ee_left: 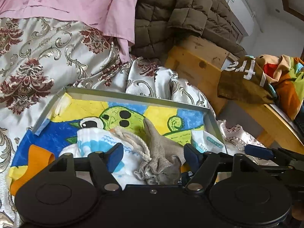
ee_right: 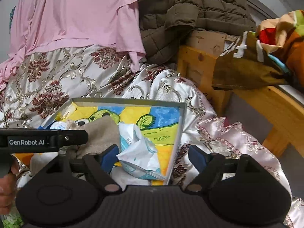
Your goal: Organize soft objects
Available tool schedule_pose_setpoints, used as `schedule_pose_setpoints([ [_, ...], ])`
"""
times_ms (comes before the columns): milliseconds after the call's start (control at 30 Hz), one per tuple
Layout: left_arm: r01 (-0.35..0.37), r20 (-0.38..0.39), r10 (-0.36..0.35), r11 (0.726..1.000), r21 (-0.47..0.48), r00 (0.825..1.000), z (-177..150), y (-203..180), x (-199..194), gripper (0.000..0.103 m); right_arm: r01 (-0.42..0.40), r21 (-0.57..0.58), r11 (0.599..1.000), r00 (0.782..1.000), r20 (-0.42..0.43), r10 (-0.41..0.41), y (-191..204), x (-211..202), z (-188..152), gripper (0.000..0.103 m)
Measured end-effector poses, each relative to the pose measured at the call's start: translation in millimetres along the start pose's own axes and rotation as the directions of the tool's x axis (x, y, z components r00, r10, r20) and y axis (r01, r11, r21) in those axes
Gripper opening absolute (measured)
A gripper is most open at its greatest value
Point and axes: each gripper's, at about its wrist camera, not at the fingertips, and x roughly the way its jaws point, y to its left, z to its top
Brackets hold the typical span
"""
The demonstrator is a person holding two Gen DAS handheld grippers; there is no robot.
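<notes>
A shallow grey tray [ee_left: 133, 96] with a bright cartoon picture on its floor lies on the bed. In it lie a grey drawstring pouch [ee_left: 161, 152], a white cloth with blue wave print [ee_left: 98, 144] and a white tissue pack [ee_left: 205, 140]. My left gripper [ee_left: 153, 155] is open over the pouch, its blue pads either side of it without touching. In the right wrist view the tray [ee_right: 178, 129] shows with the tissue pack [ee_right: 138, 152] and the pouch [ee_right: 102, 136]. My right gripper [ee_right: 153, 155] is open above the tissue pack and the tray's right wall.
A floral satin bedspread [ee_left: 47, 57] covers the bed. A pink garment [ee_left: 76, 0] and a brown quilted jacket [ee_left: 171, 19] hang behind. A wooden bench [ee_left: 199, 66] at the right carries a brown cloth [ee_left: 241, 79] and colourful fabric [ee_left: 285, 79]. An orange item [ee_left: 38, 161] lies at the tray's near left.
</notes>
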Motion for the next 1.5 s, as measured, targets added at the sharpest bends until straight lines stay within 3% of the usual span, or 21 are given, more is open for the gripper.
schedule_pose_setpoints([
  [167, -0.027, 0.034, 0.027, 1.0, 0.008, 0.999, 3, -2, -11, 0.083, 0.007, 0.015, 1.0, 1.0, 0.017, -0.007, -4, -10, 3, 0.091],
  [533, -0.052, 0.099, 0.052, 0.999, -0.005, 0.994, 2, -1, -41, 0.086, 0.028, 0.057, 0.998, 0.998, 0.057, -0.032, -7, -37, 7, 0.094],
  [700, -0.057, 0.12, 0.056, 0.998, 0.01, 0.991, -2, -3, -57, 0.097, 0.03, 0.088, 0.996, 0.997, 0.065, -0.036, -8, -53, 7, 0.1],
  [1500, -0.076, 0.212, 0.059, 0.994, 0.073, 0.975, -13, -19, -151, 0.102, 0.006, 0.13, 0.991, 0.995, 0.097, -0.019, 12, -126, 5, 0.103],
])
